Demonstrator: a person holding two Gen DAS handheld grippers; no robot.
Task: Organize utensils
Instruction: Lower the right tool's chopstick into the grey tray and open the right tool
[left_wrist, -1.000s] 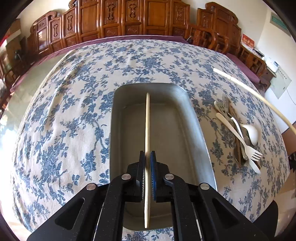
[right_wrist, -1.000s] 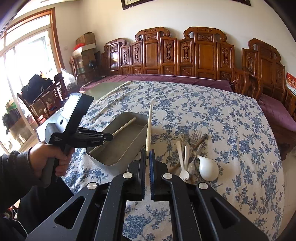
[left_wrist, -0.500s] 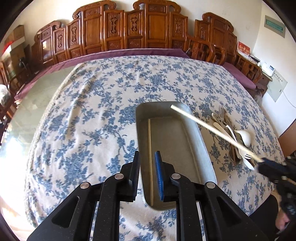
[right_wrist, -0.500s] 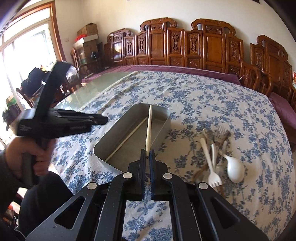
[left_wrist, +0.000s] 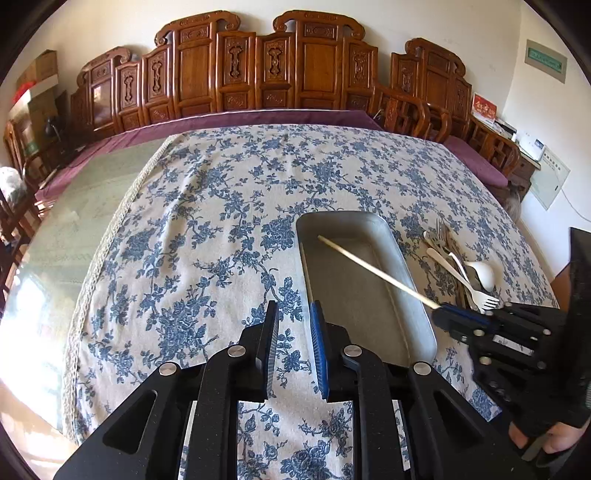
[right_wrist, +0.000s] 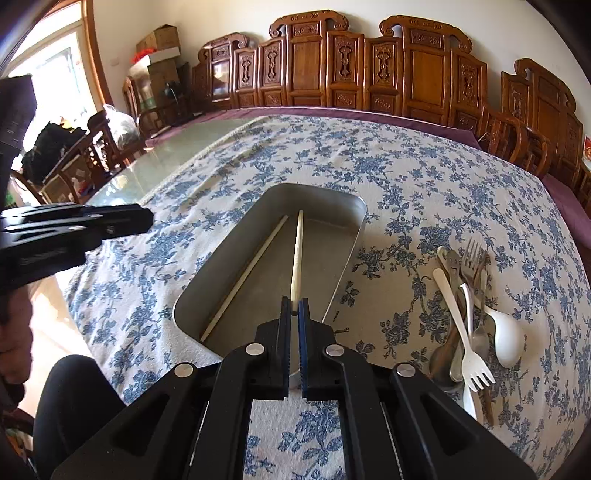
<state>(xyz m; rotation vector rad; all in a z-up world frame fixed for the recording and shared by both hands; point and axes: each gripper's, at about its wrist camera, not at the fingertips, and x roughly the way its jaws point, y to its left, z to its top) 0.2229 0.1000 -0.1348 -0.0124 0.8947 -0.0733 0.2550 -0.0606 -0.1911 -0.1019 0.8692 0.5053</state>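
A grey metal tray (left_wrist: 402, 266) (right_wrist: 343, 266) sits on the blue floral tablecloth. One pale chopstick (right_wrist: 245, 273) lies along the tray's left wall. My right gripper (right_wrist: 294, 314) is shut on a second chopstick (right_wrist: 296, 254) (left_wrist: 373, 273) and holds it over the tray, pointing along it. It shows in the left wrist view (left_wrist: 448, 314). My left gripper (left_wrist: 293, 317) is open and empty, above the cloth just left of the tray. A pile of forks and spoons (right_wrist: 469, 317) (left_wrist: 461, 266) lies right of the tray.
The cloth ends at a bare glass tabletop (left_wrist: 77, 221) on the left. Carved wooden chairs (left_wrist: 258, 70) line the far side. The person's legs (right_wrist: 74, 398) are at the near left edge.
My left gripper let go of its chopstick, which now lies in the tray, and drew back to the left. My right gripper brought its chopstick over the tray and lower.
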